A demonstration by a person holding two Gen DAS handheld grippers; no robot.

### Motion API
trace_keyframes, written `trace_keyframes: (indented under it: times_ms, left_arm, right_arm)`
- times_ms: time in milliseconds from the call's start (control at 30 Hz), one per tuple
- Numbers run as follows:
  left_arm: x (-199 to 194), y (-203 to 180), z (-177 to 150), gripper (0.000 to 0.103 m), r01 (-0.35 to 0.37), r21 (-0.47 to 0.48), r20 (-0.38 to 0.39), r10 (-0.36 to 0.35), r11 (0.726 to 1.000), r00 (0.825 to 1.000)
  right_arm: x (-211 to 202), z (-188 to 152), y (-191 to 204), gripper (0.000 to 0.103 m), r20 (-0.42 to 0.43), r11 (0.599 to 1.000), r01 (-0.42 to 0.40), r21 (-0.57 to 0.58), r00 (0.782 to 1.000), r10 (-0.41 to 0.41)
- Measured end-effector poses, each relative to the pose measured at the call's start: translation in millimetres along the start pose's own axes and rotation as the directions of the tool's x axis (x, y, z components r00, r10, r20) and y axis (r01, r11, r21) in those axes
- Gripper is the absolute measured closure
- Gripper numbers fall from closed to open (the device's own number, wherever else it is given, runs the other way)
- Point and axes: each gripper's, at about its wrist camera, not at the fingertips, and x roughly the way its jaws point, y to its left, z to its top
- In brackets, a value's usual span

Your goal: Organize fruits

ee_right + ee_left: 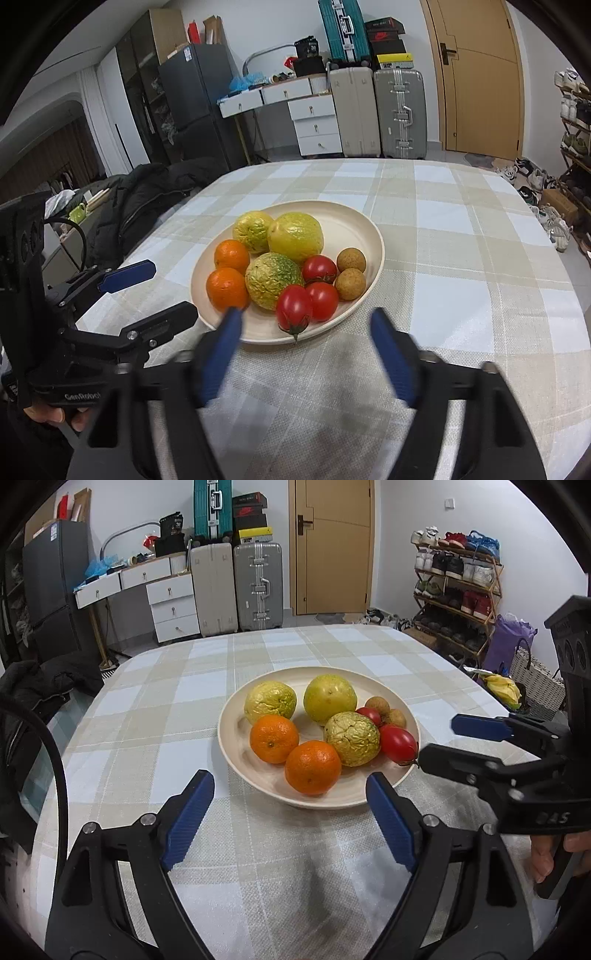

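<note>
A cream plate [258, 775] [354, 225] on the checked tablecloth holds two oranges [312, 767] [226, 288], three yellow-green wrinkled fruits [352, 744] [274, 280], three red tomatoes [398, 744] [294, 308] and two small brown fruits [377, 704] [350, 283]. My left gripper [290, 786] is open and empty just in front of the plate, with nothing between its blue pads. My right gripper [304, 319] is open and empty at the plate's near rim. It also shows from the side in the left wrist view [439, 740], beside the tomatoes.
The table [177, 709] has a checked cloth. A dark jacket [140, 199] lies on a chair at the left. Suitcases [258, 587], white drawers [171, 605], a door and a shoe rack [458, 587] stand beyond the table.
</note>
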Motion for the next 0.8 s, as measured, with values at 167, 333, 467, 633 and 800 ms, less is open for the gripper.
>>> trace_keyframes:
  times_ms: [167,333,467,633,800]
  left_arm:
    - [-20.1,9.5,-9.4,0.007,0.01,-0.036,0.051,-0.008,0.999,0.999]
    - [-44.0,12.6,-17.4,0.001,0.015,-0.041,0.131,-0.009,0.999,0.991]
    - [-57.5,12.6,-22.4,0.001,0.011,-0.038,0.165,-0.005,0.999,0.986]
    - [-68.3,15.4,-29.8,0.001,0.005,-0.072,0.185,0.009,0.997,0.983]
    - [-73.1,19.0,-31.2,0.001,0.025,-0.089,0.216,-0.005,0.996,0.976]
  right_arm:
    - [-16.6,-9.0,4.4,0.0,0.071,1.0,-0.019,-0.014,0.997,0.02]
    - [-32.2,-16.4,12.4,0.0,0.135,0.998,-0.025,-0.049,0.99,0.032]
    - [-44.8,-21.7,18.1,0.0,0.186,0.996,-0.044,-0.071,0.981,0.056]
    - [-50.1,-28.3,25.2,0.0,0.195,0.994,-0.031,-0.101,0.979,0.051]
    - [-58.1,-31.0,20.9,0.0,0.242,0.995,-0.037,-0.089,0.969,0.058]
